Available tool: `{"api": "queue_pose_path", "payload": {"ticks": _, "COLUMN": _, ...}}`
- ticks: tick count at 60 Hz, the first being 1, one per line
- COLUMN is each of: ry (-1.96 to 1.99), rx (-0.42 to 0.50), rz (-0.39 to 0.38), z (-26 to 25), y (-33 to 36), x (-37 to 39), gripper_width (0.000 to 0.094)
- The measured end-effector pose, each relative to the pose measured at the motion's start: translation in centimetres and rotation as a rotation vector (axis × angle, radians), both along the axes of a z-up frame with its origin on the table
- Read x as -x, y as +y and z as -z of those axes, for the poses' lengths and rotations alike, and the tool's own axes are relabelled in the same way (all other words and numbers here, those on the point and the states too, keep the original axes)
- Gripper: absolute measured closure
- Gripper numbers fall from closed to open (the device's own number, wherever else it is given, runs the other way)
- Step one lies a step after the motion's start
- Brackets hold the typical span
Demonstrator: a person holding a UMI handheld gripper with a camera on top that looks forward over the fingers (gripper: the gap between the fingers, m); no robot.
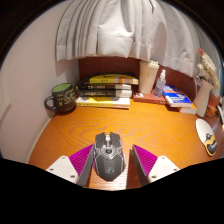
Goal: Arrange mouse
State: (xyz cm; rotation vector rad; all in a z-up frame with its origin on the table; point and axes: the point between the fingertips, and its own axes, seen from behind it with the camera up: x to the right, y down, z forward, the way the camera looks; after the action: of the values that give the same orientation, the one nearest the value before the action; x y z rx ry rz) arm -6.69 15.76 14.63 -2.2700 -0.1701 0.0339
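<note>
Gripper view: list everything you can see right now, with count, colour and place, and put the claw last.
mouse: one, dark grey, on the desk between the claw's fingers, a gap at each side.
desk: one, brown wood, under everything.
mug: one, dark green, far side of the desk, beside the books.
books: a small stack, yellow and pale covers, behind the mouse by the wall.
bottle: one, clear, beside the stack.
blue book: one, blue cover, next to the bottle.
curtain: one, white, hanging behind the desk.
white object: one, at the desk's edge; cannot tell what it is.
claw: one, pink pads, open about the mouse.
</note>
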Motion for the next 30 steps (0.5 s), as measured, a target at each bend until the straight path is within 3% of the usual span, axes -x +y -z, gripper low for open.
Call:
{"api": "queue_pose_path", "payload": {"ticks": 4, "ry": 0.006, "rx": 0.010, "rz": 0.022, "z": -0.5, "y": 2.7, "x": -0.7, "gripper_width": 0.0224}}
{"api": "queue_pose_path", "payload": {"ticks": 10, "ry": 0.033, "rx": 0.029, "rz": 0.042, "z": 0.7, "y": 3.5, "x": 0.6, "gripper_width": 0.0392}}
{"api": "queue_pose_path", "payload": {"ticks": 16, "ry": 0.029, "rx": 0.046, "rz": 0.046, "z": 1.0, "y": 5.3, "x": 0.8, "gripper_width": 0.0411}}
{"api": "queue_pose_path", "payload": {"ticks": 20, "ry": 0.037, "rx": 0.053, "rz": 0.056, "z": 0.9, "y": 2.3, "x": 0.5, "gripper_width": 0.0433}}
{"api": "queue_pose_path", "payload": {"ticks": 30, "ry": 0.024, "rx": 0.106, "rz": 0.051, "z": 0.5, "y": 4.5, "x": 0.5, "gripper_width": 0.0561}}
